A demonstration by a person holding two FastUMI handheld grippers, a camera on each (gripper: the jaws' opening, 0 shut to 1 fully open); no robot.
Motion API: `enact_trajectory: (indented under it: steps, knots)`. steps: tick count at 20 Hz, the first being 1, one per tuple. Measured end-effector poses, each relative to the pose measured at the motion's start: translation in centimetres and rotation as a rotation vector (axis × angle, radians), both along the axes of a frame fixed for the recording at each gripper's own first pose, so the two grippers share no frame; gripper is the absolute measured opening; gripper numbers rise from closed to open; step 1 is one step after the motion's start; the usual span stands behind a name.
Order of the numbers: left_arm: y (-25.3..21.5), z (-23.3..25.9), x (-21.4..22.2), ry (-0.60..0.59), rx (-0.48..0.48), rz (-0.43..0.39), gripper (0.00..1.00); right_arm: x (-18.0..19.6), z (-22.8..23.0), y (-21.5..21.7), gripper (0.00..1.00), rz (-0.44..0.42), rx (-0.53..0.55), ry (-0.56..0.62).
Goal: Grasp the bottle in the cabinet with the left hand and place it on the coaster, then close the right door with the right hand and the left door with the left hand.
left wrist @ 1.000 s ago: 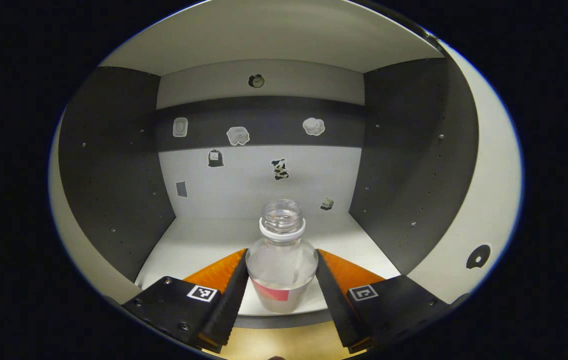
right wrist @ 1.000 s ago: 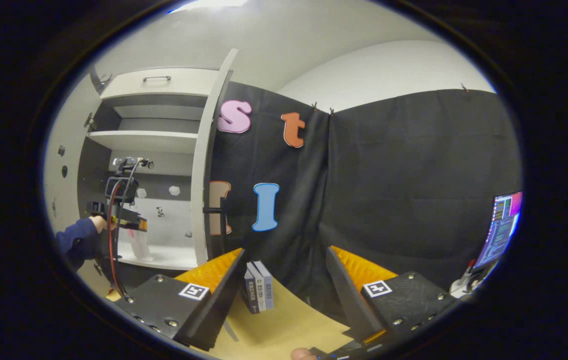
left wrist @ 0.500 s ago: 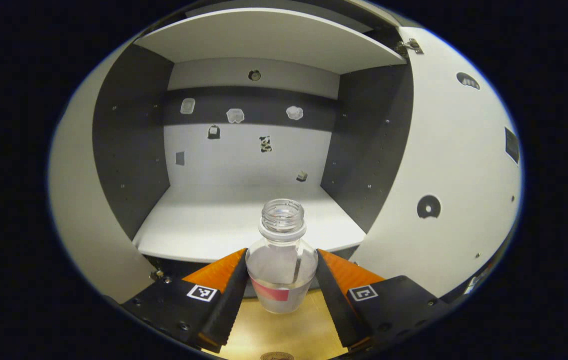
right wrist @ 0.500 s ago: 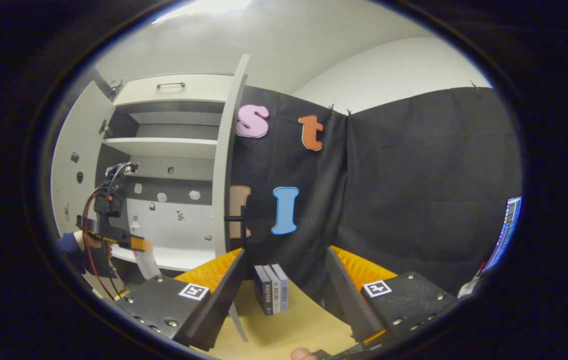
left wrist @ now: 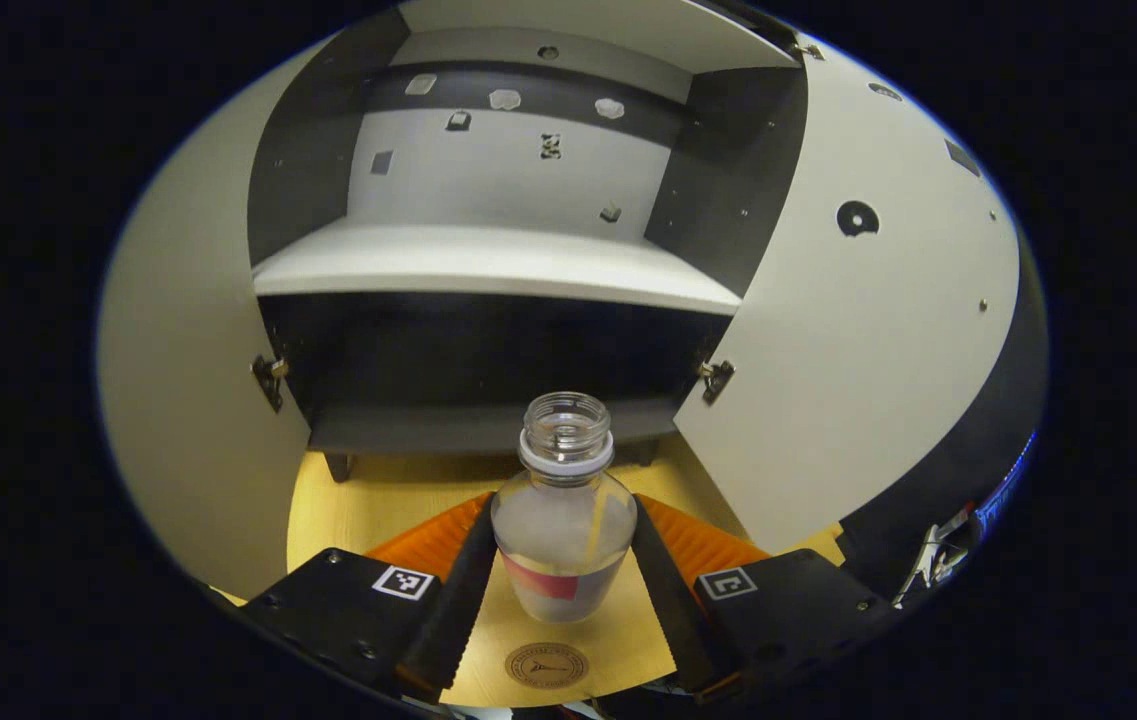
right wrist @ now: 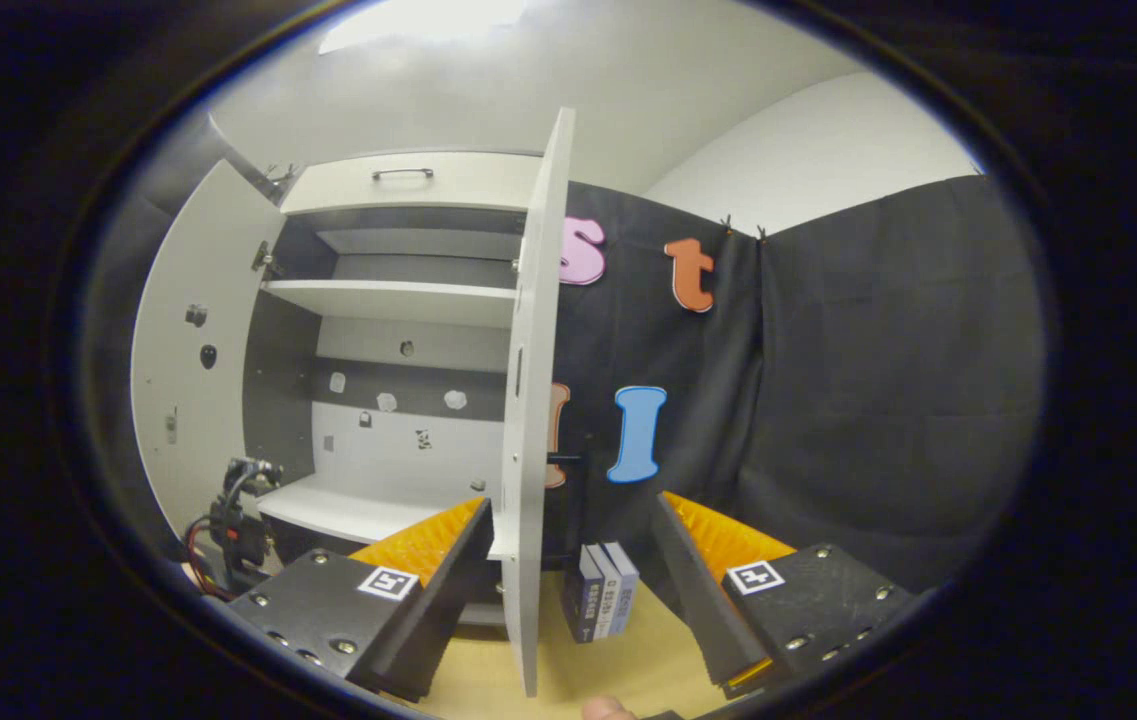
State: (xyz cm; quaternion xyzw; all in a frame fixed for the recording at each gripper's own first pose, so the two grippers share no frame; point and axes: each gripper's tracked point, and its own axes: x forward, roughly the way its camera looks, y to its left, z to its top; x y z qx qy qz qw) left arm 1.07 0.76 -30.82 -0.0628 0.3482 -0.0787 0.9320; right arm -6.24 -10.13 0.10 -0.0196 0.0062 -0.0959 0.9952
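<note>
In the left gripper view my left gripper [left wrist: 561, 600] is shut on a clear uncapped bottle [left wrist: 562, 520] with a red label, held upright in front of the cabinet. A round brown coaster [left wrist: 546, 664] lies on the wooden table just below the bottle. The cabinet shelf [left wrist: 488, 262] stands behind, with the left door [left wrist: 178, 330] and right door [left wrist: 848, 330] swung open. In the right gripper view my right gripper [right wrist: 568, 600] is open, with the edge of the right door [right wrist: 533, 430] between its fingers farther off. The left gripper [right wrist: 238, 520] appears low at the left there.
Several small books [right wrist: 603, 603] stand on the wooden table [right wrist: 568, 670] beside the right door. A top drawer with a handle [right wrist: 403, 173] sits above the shelves. A screen edge [left wrist: 1013, 480] glows at the far right in the left gripper view.
My left gripper has pulled the bottle out of the cabinet and down over the table, and the coaster has come into view. The right gripper has swung left toward the right door's edge.
</note>
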Motion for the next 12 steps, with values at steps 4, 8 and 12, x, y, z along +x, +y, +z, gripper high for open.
enact_trajectory:
  steps: [4,8,12]
  knots:
    - [1.4,-4.9,-3.1,0.053,0.004,0.0,0.82,0.3,0.3,0.2,0.96,0.01,0.002,-0.017]
    - [1.9,-7.9,-5.6,0.087,-0.034,0.015,0.82,0.6,0.1,0.0,0.96,0.012,0.01,-0.02]
    - [1.6,-10.0,-7.3,0.091,-0.084,0.043,0.82,0.5,-0.2,-0.2,0.94,0.004,0.003,-0.013]
